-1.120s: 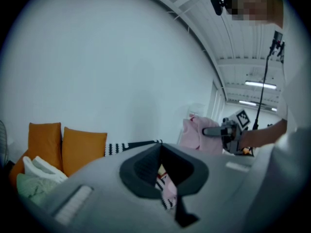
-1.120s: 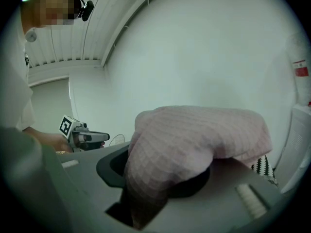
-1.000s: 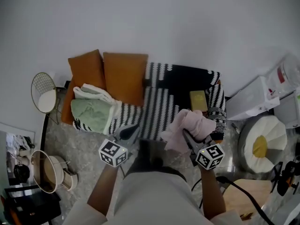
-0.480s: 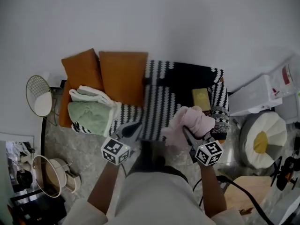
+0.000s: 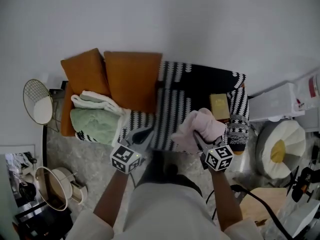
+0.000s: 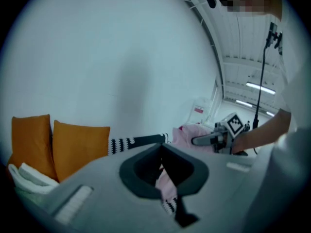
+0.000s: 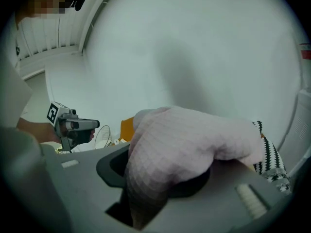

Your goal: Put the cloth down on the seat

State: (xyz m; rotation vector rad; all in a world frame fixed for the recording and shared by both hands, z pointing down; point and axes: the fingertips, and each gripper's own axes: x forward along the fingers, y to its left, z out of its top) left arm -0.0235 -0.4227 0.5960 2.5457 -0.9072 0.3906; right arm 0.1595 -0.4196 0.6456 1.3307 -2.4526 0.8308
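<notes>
Gripping: pink cloth (image 5: 202, 125), bunched in a thick wad between the jaws of the right hand-held gripper (image 5: 200, 140); jaws clamped on the fabric and kept well apart by its bulk.
Cloth position: puffed up over the jaws and trailing in a fold below them; held over the front edge of the seat (image 5: 172, 109), right of its middle; impossible to tell whether any of it touches the cover.
Left hand-held gripper (image 5: 142, 134): jaws a narrow slit apart with nothing between them; aimed at the seat's front edge, left of the cloth and clear of it.
Marker cubes (image 5: 125, 159): one on each hand-held gripper, just in front of the seat, facing up.
Seat cover: black-and-white stripes, spread across the seat and up its back, against a plain white wall (image 5: 160, 19).
Orange cushions (image 5: 131, 79): two, propped side by side against the back on the seat's left half.
Blanket (image 5: 95, 119): green and white, folded, lying in front of the cushions at the left end.
Yellow box (image 5: 219, 106): flat on the cover, just beyond the cloth.
Knitted piece (image 5: 238, 130): grey, patterned, at the seat's right end, just beside the cloth.
Floor (image 5: 65, 144): speckled stone; round wire-framed object (image 5: 37, 101) left of the seat, white round cushion (image 5: 280, 149) with a yellow centre to the right.
</notes>
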